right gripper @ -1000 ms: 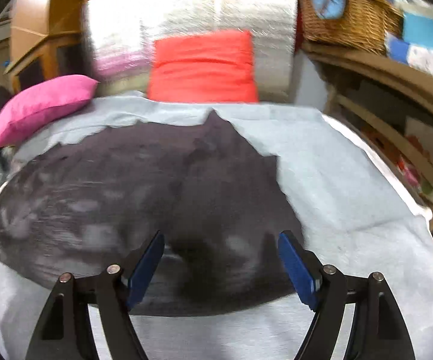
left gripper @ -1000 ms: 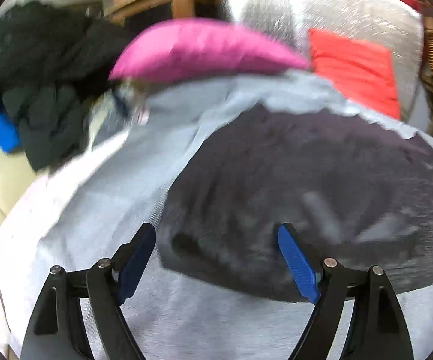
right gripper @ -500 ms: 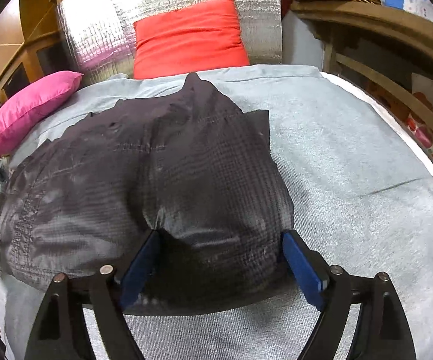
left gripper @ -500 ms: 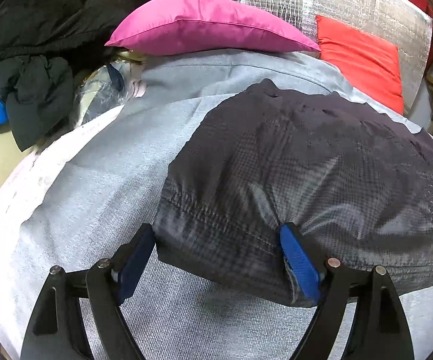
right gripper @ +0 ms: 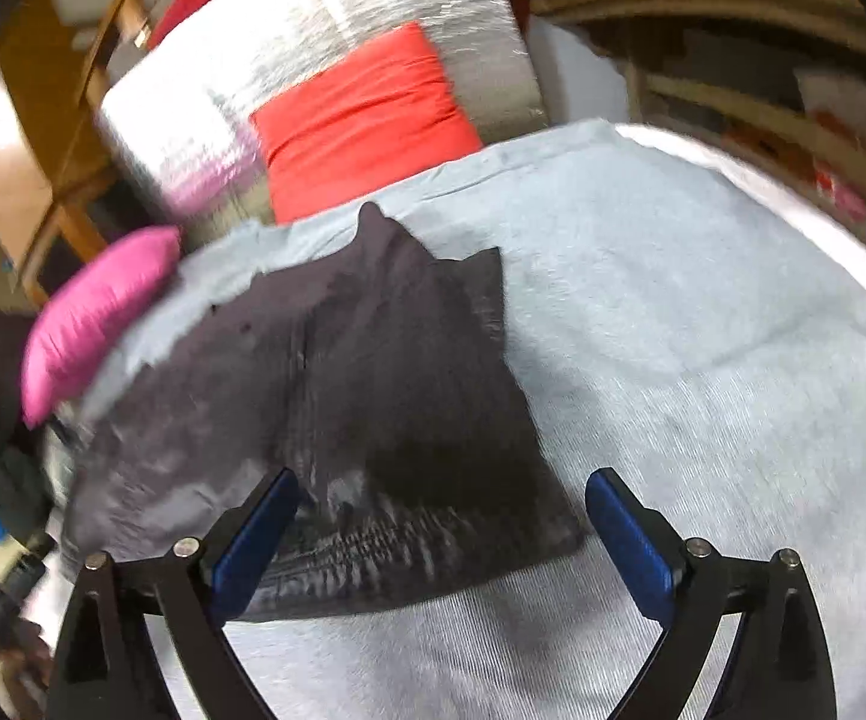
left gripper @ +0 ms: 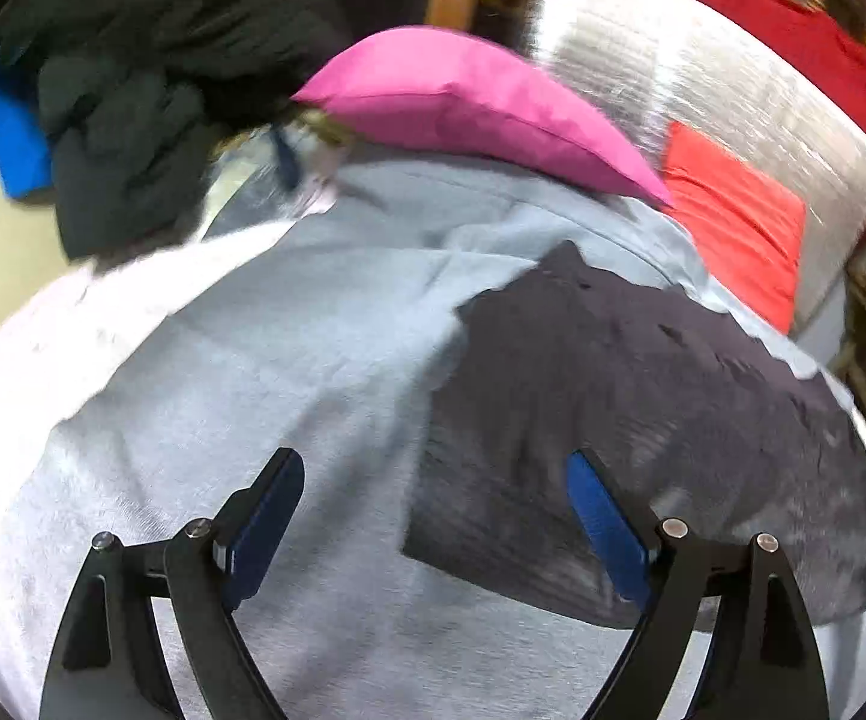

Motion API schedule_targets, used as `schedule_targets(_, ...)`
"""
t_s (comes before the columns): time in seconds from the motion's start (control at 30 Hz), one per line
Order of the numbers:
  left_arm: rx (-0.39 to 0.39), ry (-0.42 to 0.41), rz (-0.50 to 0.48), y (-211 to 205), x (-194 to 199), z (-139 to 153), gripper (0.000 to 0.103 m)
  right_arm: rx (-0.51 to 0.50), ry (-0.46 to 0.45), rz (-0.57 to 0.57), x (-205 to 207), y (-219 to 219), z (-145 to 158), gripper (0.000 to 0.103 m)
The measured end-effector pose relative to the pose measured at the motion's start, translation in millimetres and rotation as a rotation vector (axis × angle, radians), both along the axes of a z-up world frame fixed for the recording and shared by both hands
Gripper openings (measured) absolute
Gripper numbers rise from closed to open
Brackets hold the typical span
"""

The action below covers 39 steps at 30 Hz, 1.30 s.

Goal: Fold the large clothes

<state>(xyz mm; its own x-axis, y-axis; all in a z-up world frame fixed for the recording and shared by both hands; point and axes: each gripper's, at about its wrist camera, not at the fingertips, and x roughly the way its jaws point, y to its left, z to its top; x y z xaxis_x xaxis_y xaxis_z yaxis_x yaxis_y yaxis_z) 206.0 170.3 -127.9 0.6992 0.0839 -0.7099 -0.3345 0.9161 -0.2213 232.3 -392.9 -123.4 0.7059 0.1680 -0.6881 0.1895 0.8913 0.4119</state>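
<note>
Bedsheet (left gripper: 288,372) grey under dark garment (right gripper: 372,396); pink pillow (left gripper: 469,102) behind; both tongs (left gripper: 433,516) (right gripper: 442,525) just opened, apart, gripping nothing

I am in a lived-in home: ahead of my jaws lie a grey bedcover (left gripper: 288,396), a pink pillow (left gripper: 469,102), a red cushion (right gripper: 360,120) and wooden shelving (right gripper: 751,114).

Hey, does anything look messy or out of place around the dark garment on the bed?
The garment lies folded on the grey cover, one corner poking up at its far edge. Beyond the pink pillow, dark clothes sit heaped, unfolded.
</note>
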Motion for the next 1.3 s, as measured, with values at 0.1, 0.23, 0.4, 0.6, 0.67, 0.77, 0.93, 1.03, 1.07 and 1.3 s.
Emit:
schedule_targets(0.1, -0.053, 0.072, -0.048, 4.6, 9.7, -19.4, 0.090, 0.135, 0.013, -0.030, -14.3, -17.6, -7.7, 0.098)
schedule_targets(0.23, -0.122, 0.067, -0.022, 10.0, 7.9, -23.3, 0.090, 0.297, 0.034, -0.024, -24.1, -21.3, -17.3, 0.098)
schedule_targets(0.4, -0.196, 0.004, -0.001, 13.6, -5.2, -7.8, 0.090, 0.411, 0.044, -0.025, -17.8, -15.0, -24.9, 0.098)
schedule_targets(0.6, -0.276, 0.096, -0.009, 12.8, 12.5, -33.7, 0.090, 0.455, 0.072, -0.051, 5.4, -12.2, -39.3, 0.097)
schedule_targets(0.67, -0.290, 0.096, -0.004, 11.2, 15.1, -34.3, 0.090, 0.466, 0.071, -0.076, 10.7, -14.4, -41.4, 0.091)
schedule_targets(0.77, -0.317, 0.097, -0.004, 11.1, 17.8, -33.5, 0.090, 0.485, 0.088, -0.107, 17.7, -17.7, -44.7, 0.085)
schedule_targets(0.93, -0.284, 0.101, -0.007, 4.0, 28.3, -35.6, 0.091, 0.436, 0.097, -0.100, 22.1, -15.7, -44.6, 0.077)
schedule_targets(1.03, -0.277, 0.092, -0.030, 4.4, 32.6, -32.1, 0.063, 0.420, 0.107, -0.102, 24.7, -17.0, -45.4, 0.066)
schedule_targets(1.07, -0.301, 0.098, -0.076, 1.9, 37.7, -32.0, 0.041, 0.410, 0.111, -0.095, 26.6, -16.7, -45.3, 0.056)
schedule_targets(1.3, -0.193, 0.051, -0.087, -14.8, 27.5, 6.5, 0.021, 0.292, 0.055, -0.030, 23.6, -2.3, -6.1, 0.025)
